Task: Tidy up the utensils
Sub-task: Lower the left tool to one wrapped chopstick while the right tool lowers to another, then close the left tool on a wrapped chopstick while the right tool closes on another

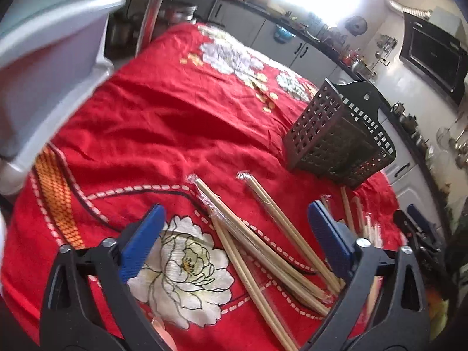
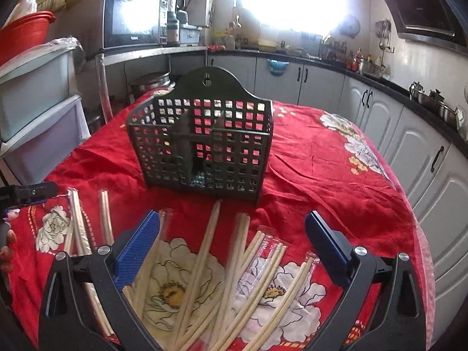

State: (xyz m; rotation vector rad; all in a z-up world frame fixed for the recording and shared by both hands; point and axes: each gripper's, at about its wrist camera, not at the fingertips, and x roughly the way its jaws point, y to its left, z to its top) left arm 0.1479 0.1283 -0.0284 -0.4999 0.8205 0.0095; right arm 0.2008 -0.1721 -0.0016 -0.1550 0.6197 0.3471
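Observation:
Several pairs of wooden chopsticks in clear wrappers (image 1: 263, 234) lie on the red flowered cloth; more lie spread in the right wrist view (image 2: 204, 263). A black perforated utensil holder (image 2: 201, 143) stands upright behind them, and shows at the right in the left wrist view (image 1: 339, 137). My left gripper (image 1: 234, 239) is open and empty, with chopsticks lying between its blue fingers. My right gripper (image 2: 231, 251) is open and empty above the chopstick pile, with the holder straight ahead. The other gripper shows at the far left edge of the right wrist view (image 2: 29, 194).
The red cloth covers a round table (image 2: 336, 190). Grey storage drawers (image 2: 35, 111) stand to the left. Kitchen cabinets and a crowded counter (image 2: 395, 108) curve around the right. A microwave (image 2: 131, 17) sits on a shelf behind.

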